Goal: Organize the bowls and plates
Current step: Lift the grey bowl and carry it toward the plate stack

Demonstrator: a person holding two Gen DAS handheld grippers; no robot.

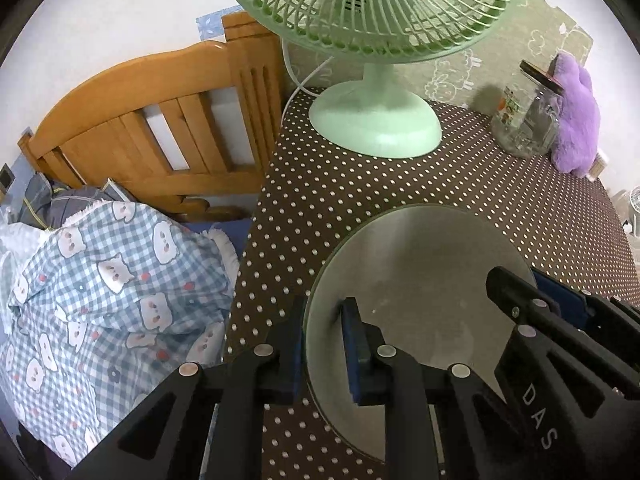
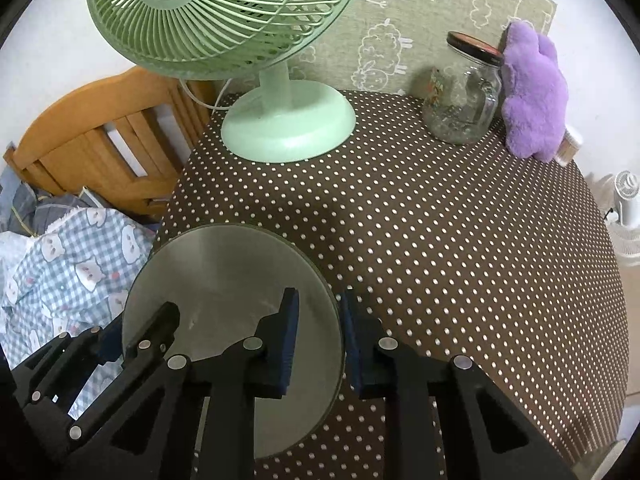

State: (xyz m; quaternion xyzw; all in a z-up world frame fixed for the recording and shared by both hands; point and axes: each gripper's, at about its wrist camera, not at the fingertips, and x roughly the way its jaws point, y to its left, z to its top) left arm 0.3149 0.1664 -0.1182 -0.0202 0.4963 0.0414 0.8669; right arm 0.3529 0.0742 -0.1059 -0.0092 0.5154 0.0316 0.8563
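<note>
A pale grey-green plate [image 1: 416, 280] lies flat on the brown polka-dot desk [image 1: 360, 184], near the desk's edge at about 7 o'clock in the right wrist view [image 2: 224, 280]. Both grippers straddle its rim from opposite sides. The left gripper [image 1: 324, 344] has one blue-padded finger outside the rim and the other over the plate's face, the rim edge lying in the gap between them; the fingers stand apart and do not look clenched on it. The right gripper [image 2: 318, 336] is set the same way at the plate's 3 o'clock edge, one finger over the plate and one over the desk cloth, released, with the rim between them. Whether any pad touches the plate cannot be told. At 12 o'clock on the desk stands a mint-green fan [image 2: 224, 20] on a round base, its white cord trailing off the back edge. At about 2 o'clock sit a glass jar [image 2: 464, 100] with a dark lid and, touching it, a purple plush toy [image 2: 532, 92]. Off the desk at 9 o'clock are a wooden headboard [image 1: 152, 120] and a checked blanket [image 1: 108, 288].
</note>
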